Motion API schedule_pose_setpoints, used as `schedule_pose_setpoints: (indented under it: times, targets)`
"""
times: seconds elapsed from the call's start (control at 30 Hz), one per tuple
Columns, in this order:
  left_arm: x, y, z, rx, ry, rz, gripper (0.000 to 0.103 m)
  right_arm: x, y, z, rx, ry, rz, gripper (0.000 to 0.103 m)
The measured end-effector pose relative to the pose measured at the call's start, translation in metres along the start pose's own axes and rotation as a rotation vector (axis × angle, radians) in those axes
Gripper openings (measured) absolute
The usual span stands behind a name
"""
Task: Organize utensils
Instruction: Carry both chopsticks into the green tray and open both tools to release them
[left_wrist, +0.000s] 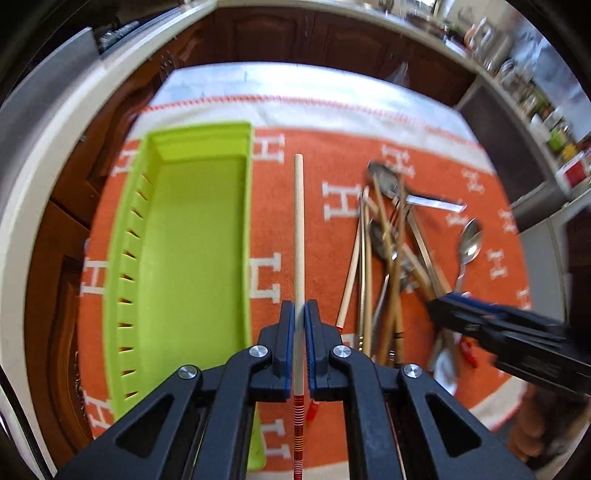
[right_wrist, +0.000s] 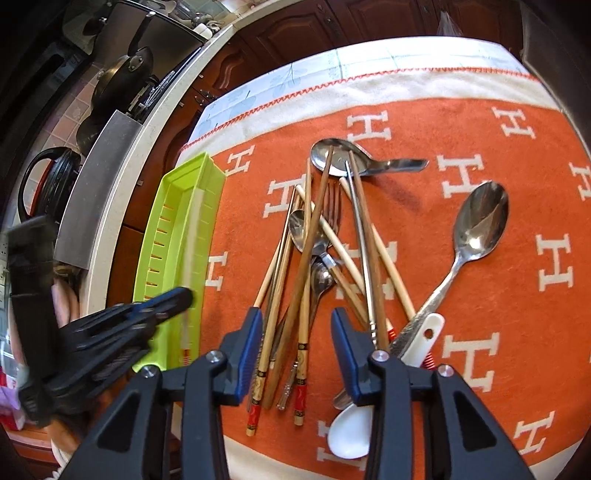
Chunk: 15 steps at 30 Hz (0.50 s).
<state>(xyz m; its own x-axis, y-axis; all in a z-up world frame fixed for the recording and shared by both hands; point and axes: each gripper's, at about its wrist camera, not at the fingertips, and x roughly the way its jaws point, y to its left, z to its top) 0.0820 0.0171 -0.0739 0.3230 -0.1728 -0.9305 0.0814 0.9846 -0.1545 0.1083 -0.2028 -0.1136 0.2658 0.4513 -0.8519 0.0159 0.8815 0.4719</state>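
My left gripper (left_wrist: 299, 314) is shut on a pale chopstick (left_wrist: 298, 229) with a red striped end and holds it above the orange cloth, just right of the green tray (left_wrist: 192, 236). The tray holds nothing in the left wrist view. In the right wrist view the chopstick (right_wrist: 192, 236) looks blurred over the tray (right_wrist: 173, 236), held by the left gripper (right_wrist: 184, 295). My right gripper (right_wrist: 297, 321) is open above the near ends of a pile of chopsticks, spoons and a fork (right_wrist: 325, 236). The right gripper also shows in the left wrist view (left_wrist: 439, 306), beside the pile (left_wrist: 391, 236).
A large steel spoon (right_wrist: 476, 229) lies right of the pile. A white ceramic spoon (right_wrist: 351, 432) lies at the near edge. The orange cloth with white H marks (right_wrist: 480, 110) covers the table. A counter with pans (right_wrist: 122, 77) runs along the left.
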Motion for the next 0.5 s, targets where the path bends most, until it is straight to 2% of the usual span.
schedule_pose_setpoints:
  times: [0.13, 0.3, 0.5]
  targets:
    - [-0.03, 0.021, 0.001, -0.021, -0.045, -0.007, 0.003, 0.01, 0.004, -0.002, 0.026, 0.036, 0.015, 0.033]
    - [-0.044, 0.052, 0.004, -0.062, -0.09, 0.062, 0.003, 0.027, 0.009, -0.005, 0.047, 0.082, 0.017, 0.022]
    - [-0.029, 0.081, 0.002, -0.084, -0.102, 0.192, 0.003, 0.043, 0.012, -0.006, 0.077, 0.111, -0.009, 0.019]
